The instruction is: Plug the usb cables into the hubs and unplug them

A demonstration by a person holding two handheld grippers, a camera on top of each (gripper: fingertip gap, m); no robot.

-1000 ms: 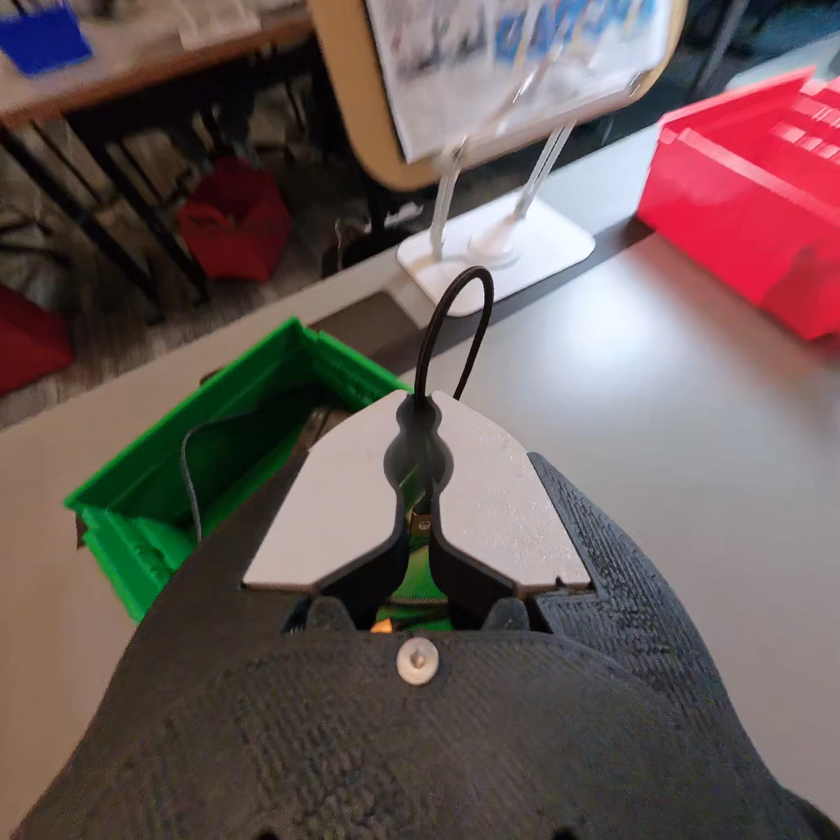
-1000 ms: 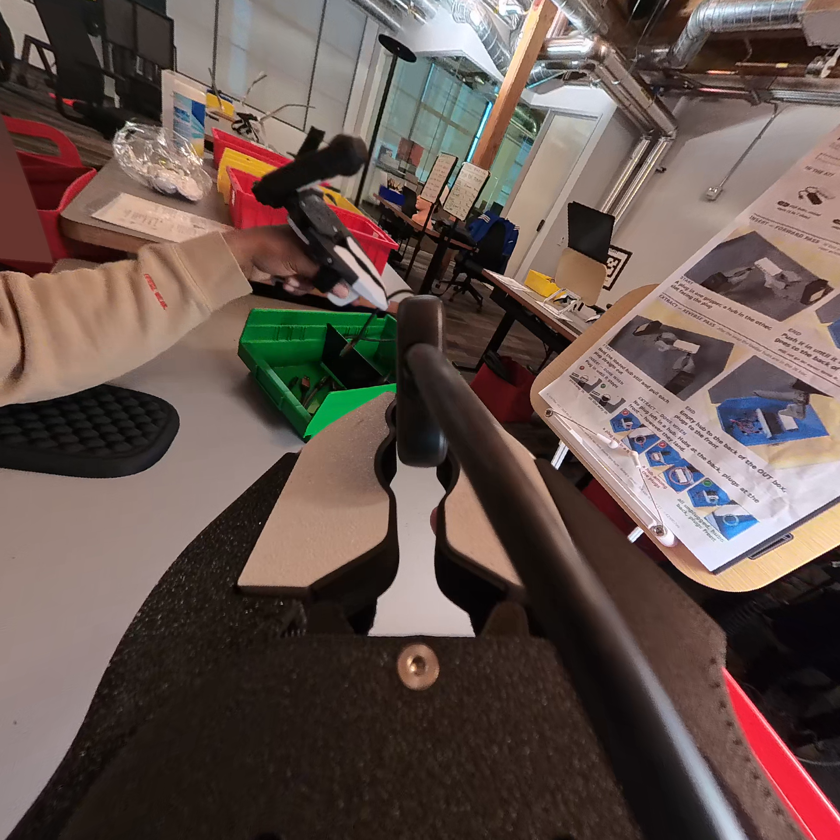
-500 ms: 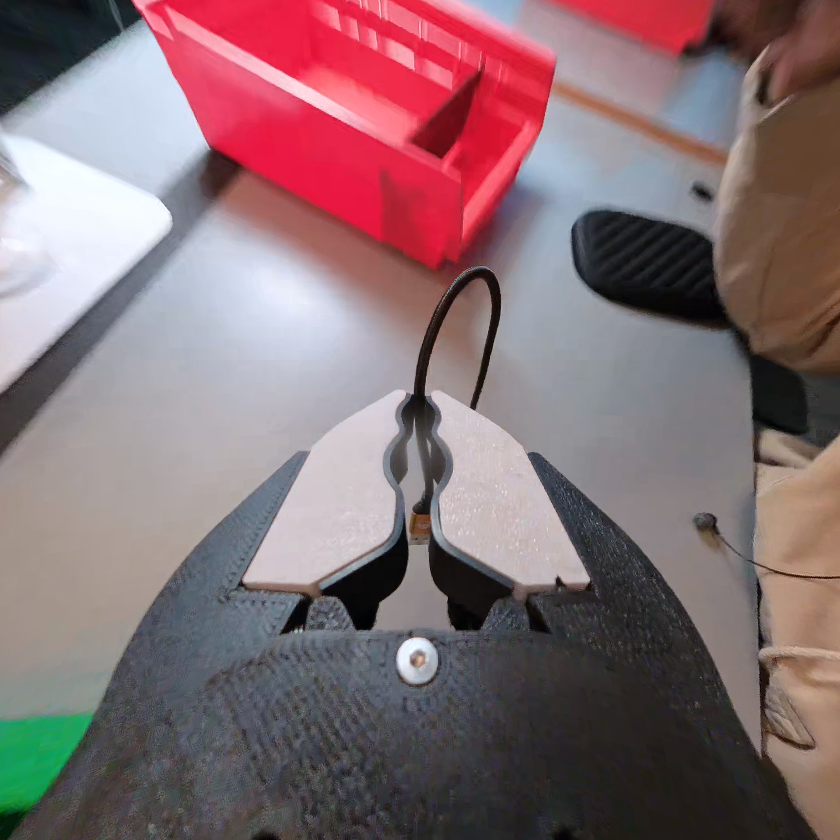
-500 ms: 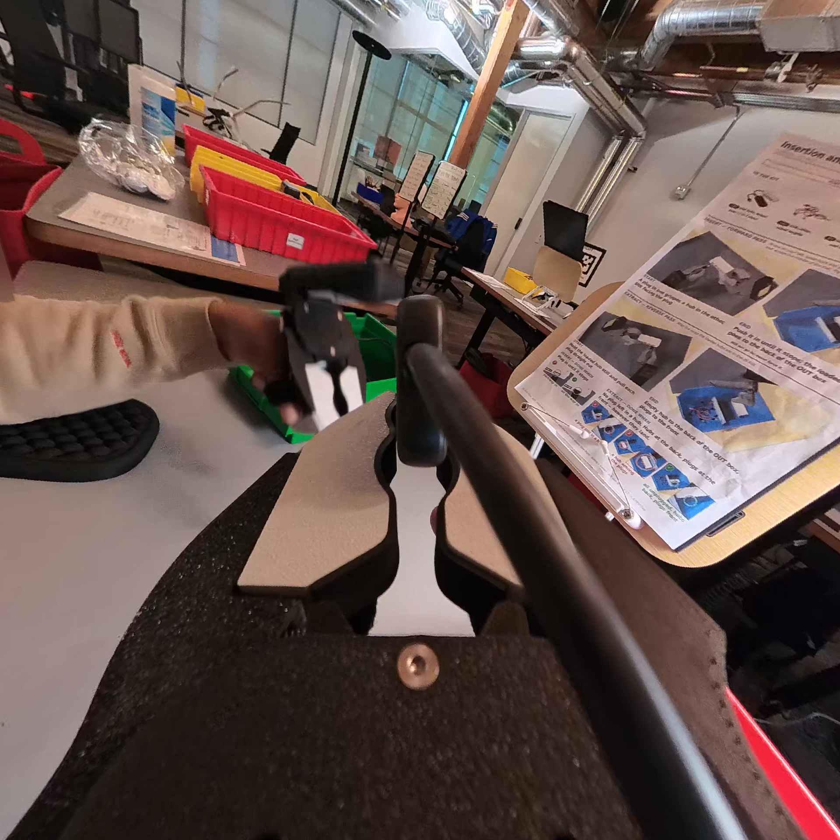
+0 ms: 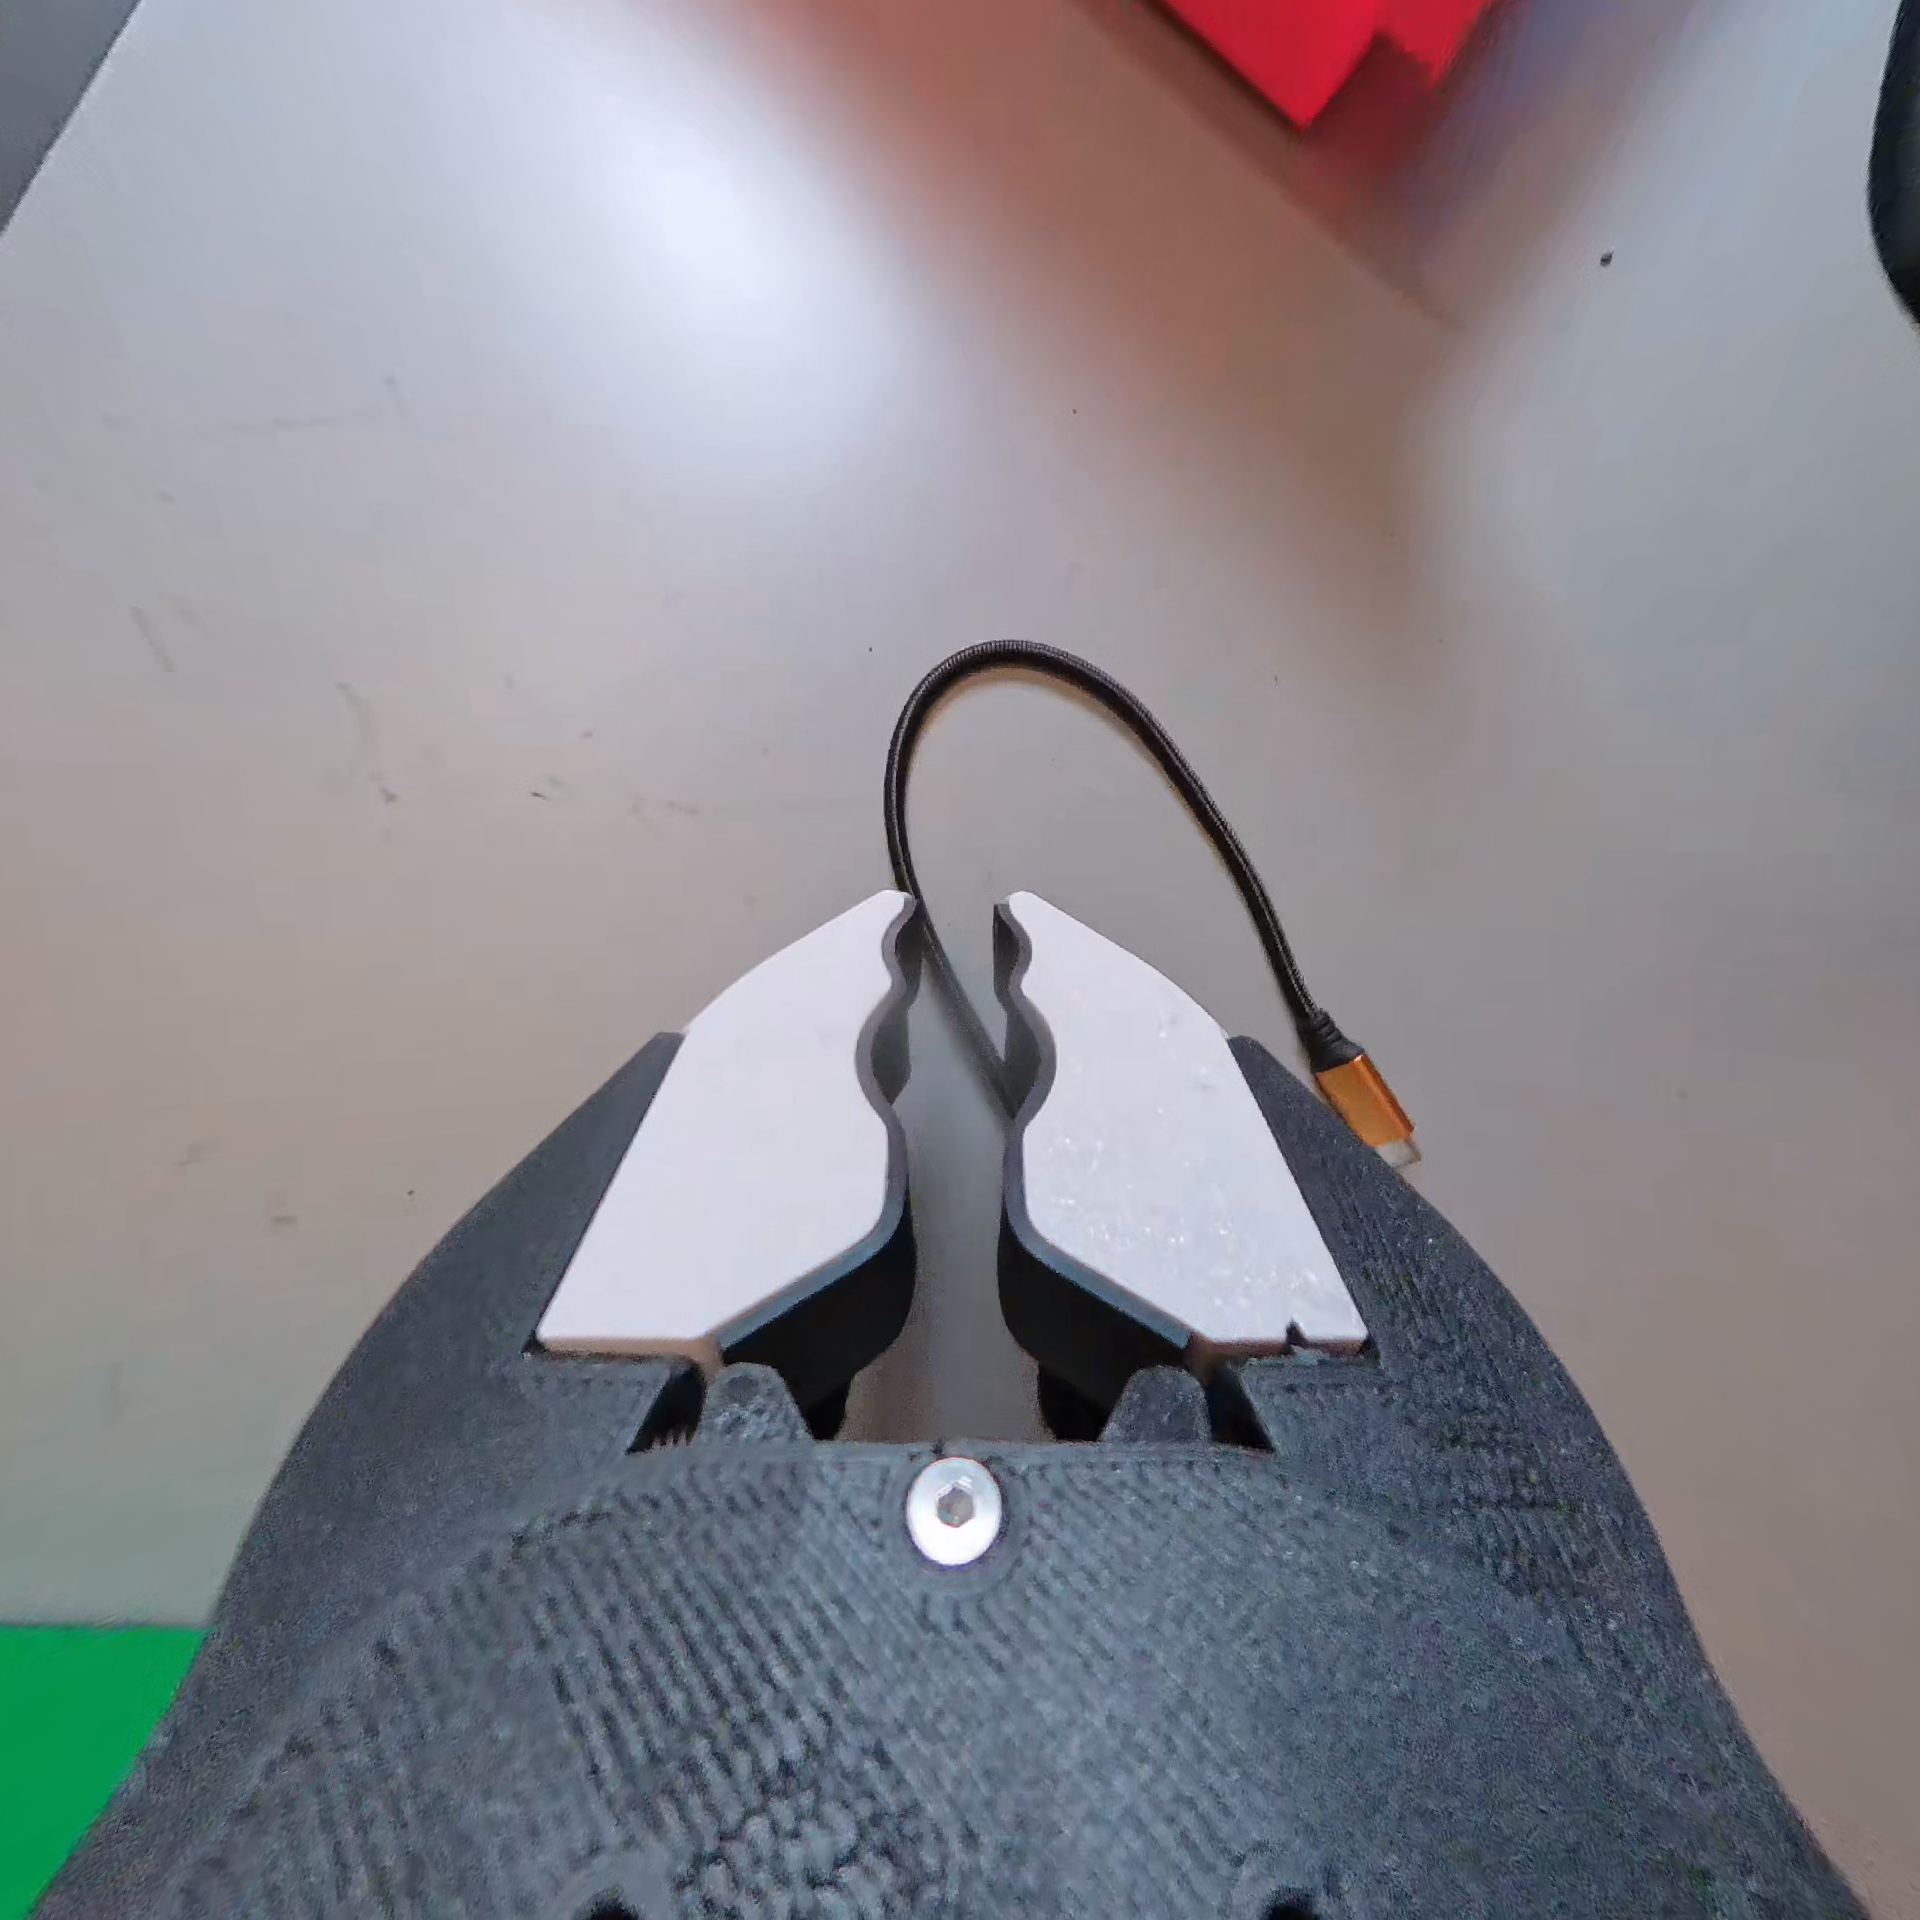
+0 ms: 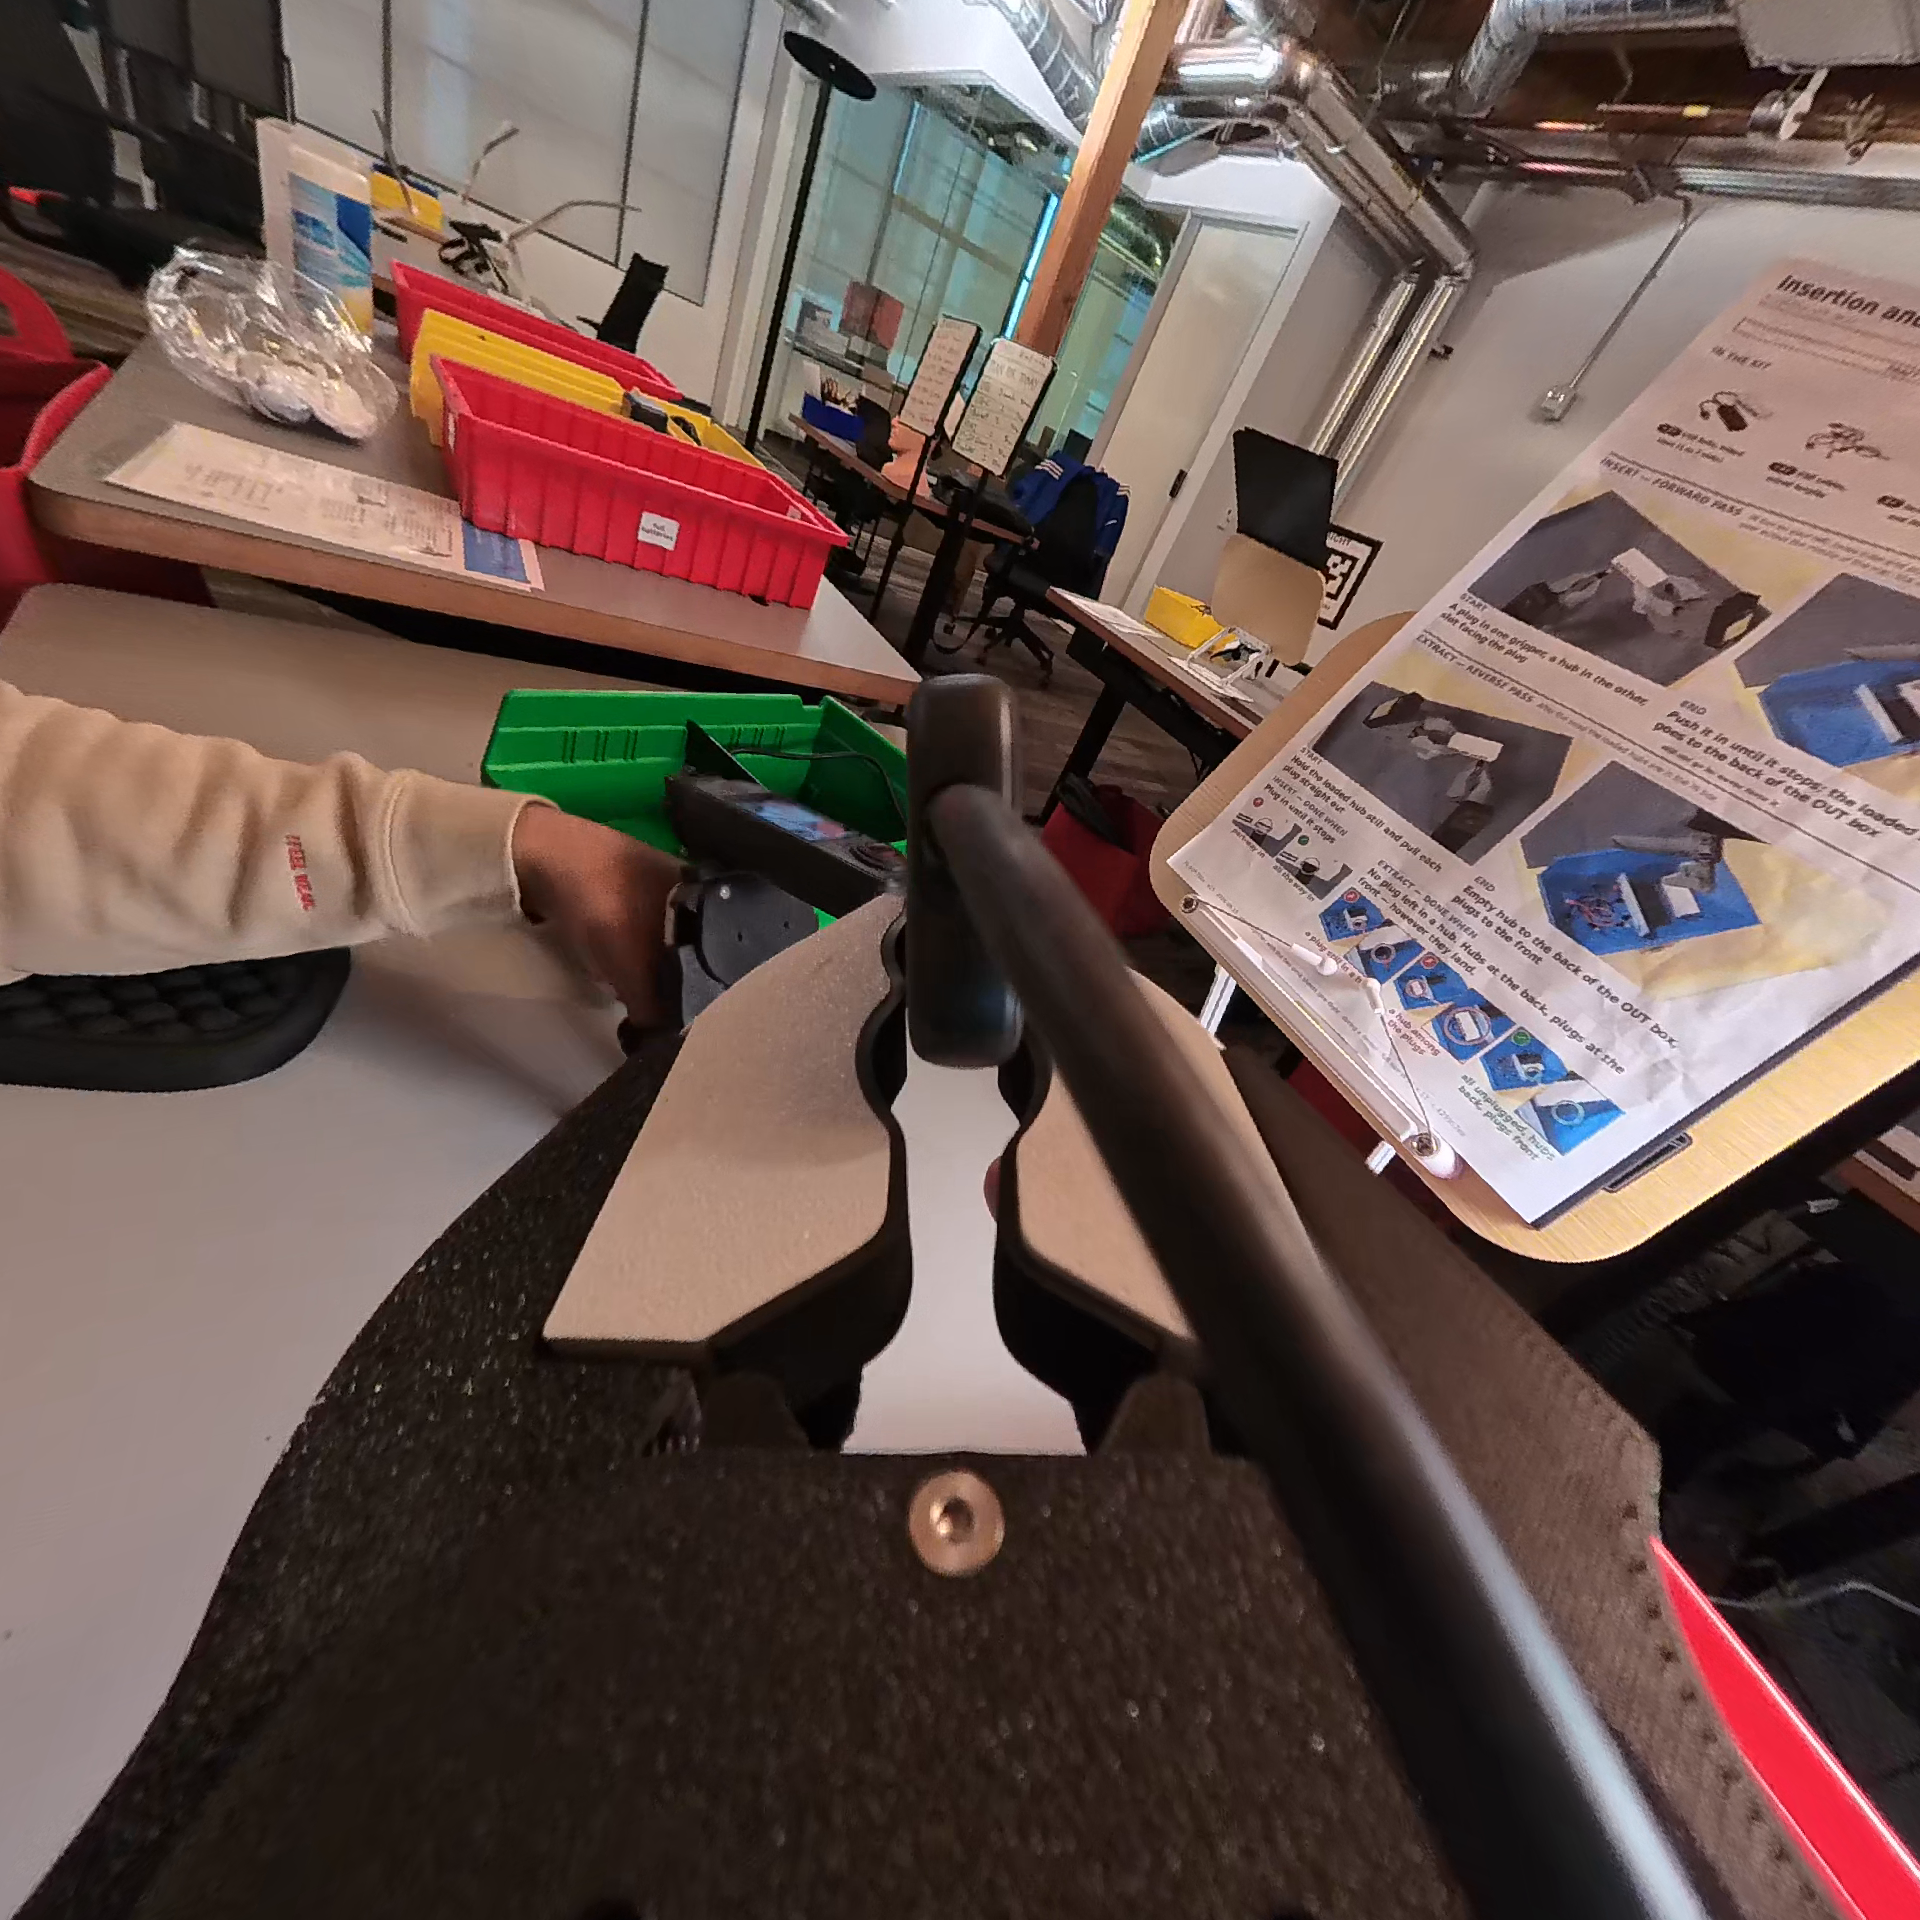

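While my left gripper (image 5: 951, 914) sits with its jaws parted a little and nothing clamped, the short braided usb cable (image 5: 1049, 665) just runs loose through the gap and loops forward onto the grey table (image 5: 520, 468), its orange-shelled plug (image 5: 1363, 1099) lying beside my right finger. Judgement: it's light and floppy, the braid will slide and twist, so I'd grab the rigid plug shell, not the cord. My right gripper (image 6: 940, 940) is clamped on a black hub (image 6: 958, 862), its thick lead (image 6: 1195, 1174) trailing back over the finger; hard, smooth body, could slip under insertion force. Beyond it, the hand (image 6: 603, 904) holding the other gripper, then the green bin (image 6: 623, 743), apparently with more cable in it. Instruction board (image 6: 1558, 831) on the right, red bin (image 5: 1299, 52) at the far table edge; neither blocks the mating path.
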